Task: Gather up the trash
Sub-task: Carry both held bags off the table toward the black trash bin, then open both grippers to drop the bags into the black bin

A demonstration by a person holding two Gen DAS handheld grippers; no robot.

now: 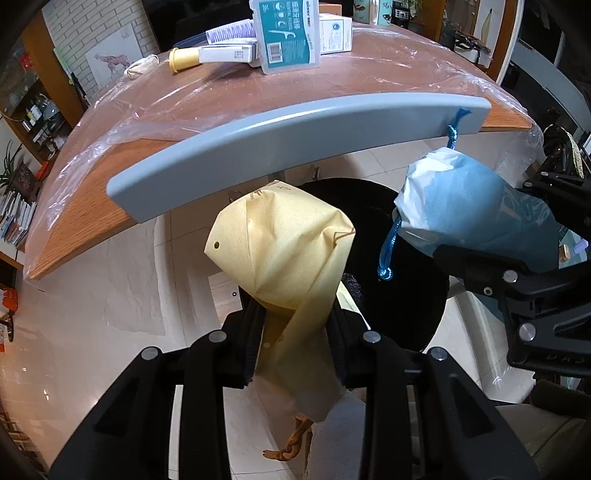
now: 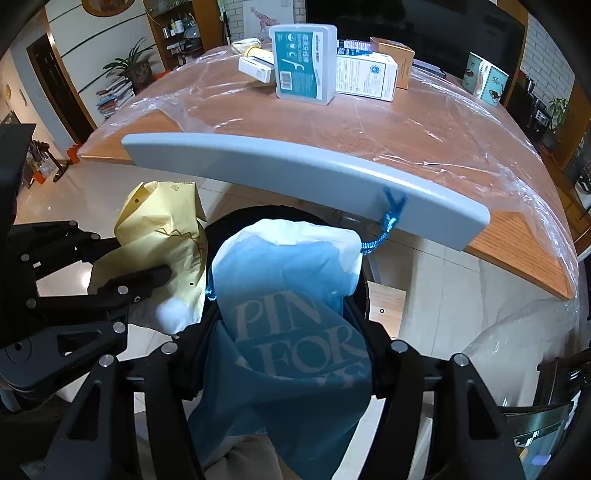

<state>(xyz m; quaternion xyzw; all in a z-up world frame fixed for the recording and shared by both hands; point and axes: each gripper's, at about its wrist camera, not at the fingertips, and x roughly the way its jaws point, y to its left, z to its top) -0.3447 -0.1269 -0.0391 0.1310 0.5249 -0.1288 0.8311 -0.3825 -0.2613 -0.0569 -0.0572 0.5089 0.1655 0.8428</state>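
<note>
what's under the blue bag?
A black bin, its opening mostly covered by the blue bag in the right tongs. Its contents cannot be seen.

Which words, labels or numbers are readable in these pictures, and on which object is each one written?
"PIN" and "FOR": large pale letters on the blue drawstring bag, partly hidden by folds, held in the right tongs.
"DENTAL FLOSS": teal label of the clear plastic box on the table; its other characters and barcode digits are too small.
White cartons: print too blurred.
Yellow paper bag: printed marks, unreadable.

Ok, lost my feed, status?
Left gripper shut on yellow paper bag. Right gripper shut on blue bag. Both above black bin. Nothing blocking.
</note>
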